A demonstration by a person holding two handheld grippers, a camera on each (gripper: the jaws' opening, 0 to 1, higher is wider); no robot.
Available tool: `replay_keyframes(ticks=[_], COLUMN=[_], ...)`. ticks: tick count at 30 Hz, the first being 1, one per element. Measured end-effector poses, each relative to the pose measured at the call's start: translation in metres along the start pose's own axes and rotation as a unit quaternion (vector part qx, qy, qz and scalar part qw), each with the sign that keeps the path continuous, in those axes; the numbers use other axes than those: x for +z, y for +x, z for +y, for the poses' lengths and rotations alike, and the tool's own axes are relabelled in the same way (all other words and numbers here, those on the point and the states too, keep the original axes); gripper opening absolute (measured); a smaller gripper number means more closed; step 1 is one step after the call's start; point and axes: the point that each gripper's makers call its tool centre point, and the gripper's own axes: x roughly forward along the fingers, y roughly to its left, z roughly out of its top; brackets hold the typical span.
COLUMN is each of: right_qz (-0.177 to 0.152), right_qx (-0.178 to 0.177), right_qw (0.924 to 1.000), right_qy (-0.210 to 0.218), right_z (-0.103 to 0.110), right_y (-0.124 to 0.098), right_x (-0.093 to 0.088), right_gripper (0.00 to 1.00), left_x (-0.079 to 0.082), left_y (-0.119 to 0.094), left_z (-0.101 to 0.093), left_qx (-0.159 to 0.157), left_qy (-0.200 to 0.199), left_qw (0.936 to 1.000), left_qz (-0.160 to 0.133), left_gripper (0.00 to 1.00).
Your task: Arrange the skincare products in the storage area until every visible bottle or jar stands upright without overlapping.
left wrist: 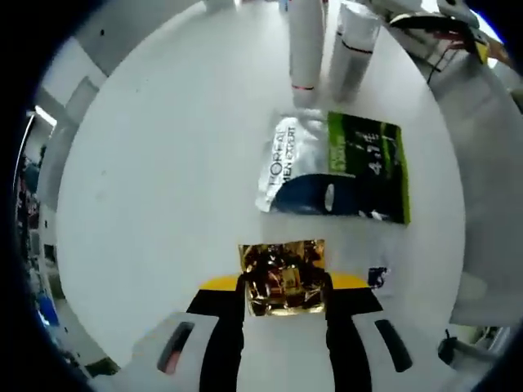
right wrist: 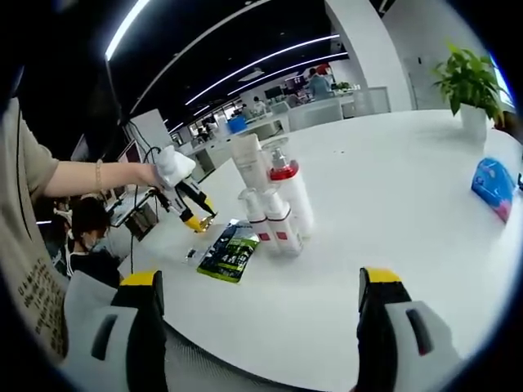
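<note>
On table (right wrist: 392,204): four bottles (right wrist: 274,200), two sachets (left wrist: 335,167), one blue pouch (right wrist: 493,188).

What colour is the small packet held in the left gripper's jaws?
Shiny gold: the gold foil packet sits clamped in the left gripper, clearest in the left gripper view.

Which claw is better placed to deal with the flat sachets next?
Left. The left claw is shut on a gold sachet, with the green sachet lying flat on the table just ahead. The right claw is open and holds nothing, back at the table's near edge.
</note>
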Motion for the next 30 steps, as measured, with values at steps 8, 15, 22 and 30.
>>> replay_keyframes(ticks=[8, 15, 22, 30], right_qz=[0.002, 0.004, 0.005, 0.005], right_qx=[-0.004, -0.006, -0.009, -0.012], right_qw=[1.0000, 1.0000, 0.9999, 0.9999], right_qy=[0.002, 0.002, 0.003, 0.002], right_z=[-0.002, -0.003, -0.004, -0.003], right_y=[0.000, 0.001, 0.001, 0.001], right_x=[-0.001, -0.002, -0.002, -0.002], right_gripper=[1.00, 1.00, 0.99, 1.00], left_x=[0.005, 0.007, 0.003, 0.004], left_y=[0.011, 0.017, 0.022, 0.022], left_z=[-0.002, -0.006, -0.008, -0.007], left_qx=[-0.014, -0.027, -0.028, -0.029], left_qy=[0.018, 0.032, 0.052, 0.047], left_qw=[0.9997, 0.9991, 0.9979, 0.9983], left_qz=[0.007, 0.011, 0.026, 0.018], left_gripper=[0.36, 0.36, 0.36, 0.36])
